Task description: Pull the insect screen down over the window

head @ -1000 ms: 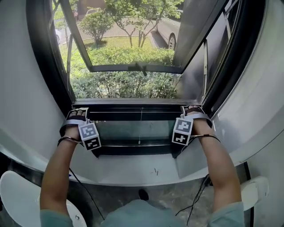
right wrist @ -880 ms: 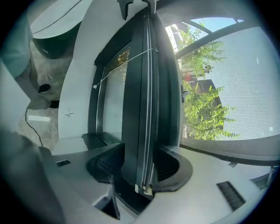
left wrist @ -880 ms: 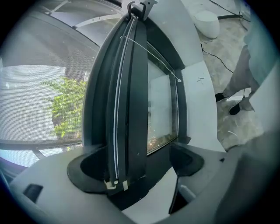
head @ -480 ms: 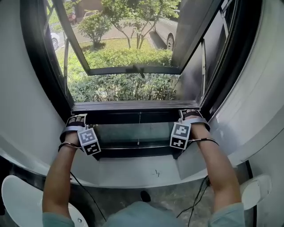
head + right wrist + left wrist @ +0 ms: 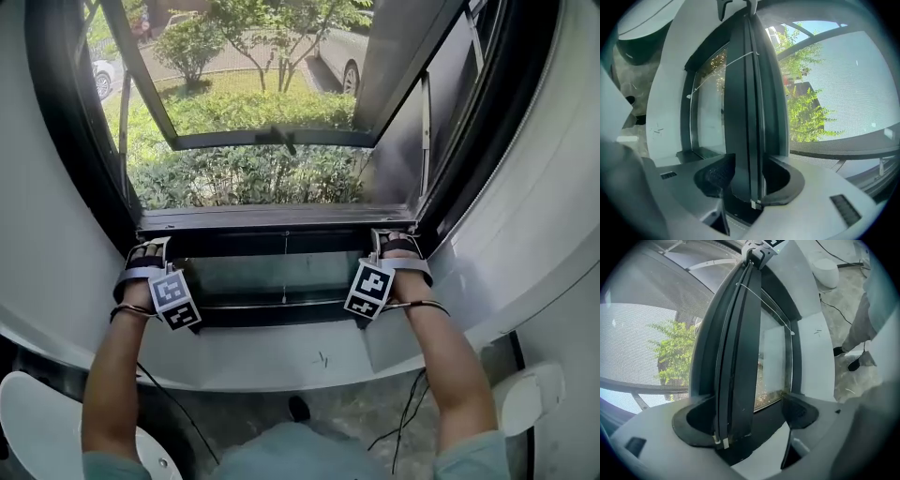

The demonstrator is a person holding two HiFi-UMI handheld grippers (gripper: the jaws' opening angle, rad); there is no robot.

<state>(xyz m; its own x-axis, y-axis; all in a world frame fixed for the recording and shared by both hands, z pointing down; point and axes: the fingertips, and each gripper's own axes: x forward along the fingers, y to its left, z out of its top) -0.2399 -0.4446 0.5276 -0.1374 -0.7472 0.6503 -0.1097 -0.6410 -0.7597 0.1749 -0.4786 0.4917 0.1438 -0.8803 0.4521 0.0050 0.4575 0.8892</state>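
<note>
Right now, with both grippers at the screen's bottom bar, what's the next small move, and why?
Probably close the left gripper on the screen bar. The bar stands between its jaws, but a gap shows beside one jaw. The right gripper has just been closing its jaws, which seem to press the bar, so pulling now might tilt it.

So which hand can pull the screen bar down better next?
Probably the right hand-held gripper: its jaws have just been closing and hug the screen bar on both sides. The left hand-held gripper leaves a gap beside it.
</note>
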